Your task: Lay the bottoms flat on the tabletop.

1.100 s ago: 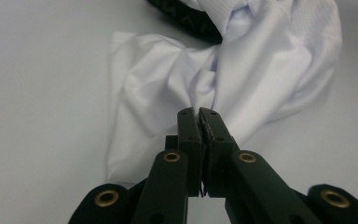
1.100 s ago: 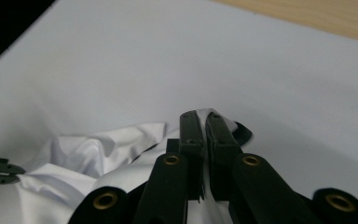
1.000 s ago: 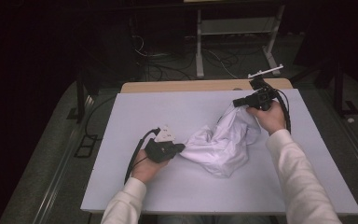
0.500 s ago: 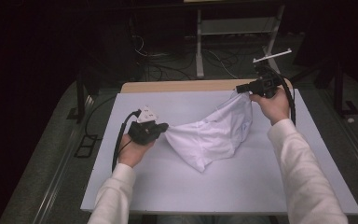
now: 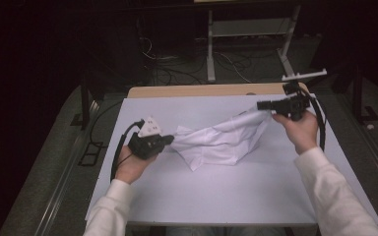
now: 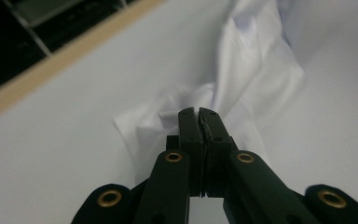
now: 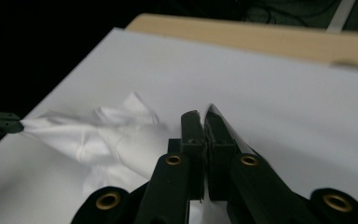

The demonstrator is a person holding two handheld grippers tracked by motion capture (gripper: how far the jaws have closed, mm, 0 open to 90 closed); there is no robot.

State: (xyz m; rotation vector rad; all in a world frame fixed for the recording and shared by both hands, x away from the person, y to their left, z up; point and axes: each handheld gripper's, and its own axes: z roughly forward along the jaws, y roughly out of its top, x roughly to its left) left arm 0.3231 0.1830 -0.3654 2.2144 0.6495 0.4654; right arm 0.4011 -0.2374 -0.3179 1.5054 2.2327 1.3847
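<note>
- Left tongs (image 5: 170, 140) and right tongs (image 5: 262, 105), each clenched on a corner of the white cloth (image 5: 221, 140), sit farther apart than before
- Cloth now stretched, hanging mid-table (image 5: 216, 196), less bunched

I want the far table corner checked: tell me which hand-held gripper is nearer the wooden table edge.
Right. The right hand-held gripper holds the white cloth up close to the wooden table edge at the far side. The left hand-held gripper grips the cloth's other end, nearer the person.
</note>
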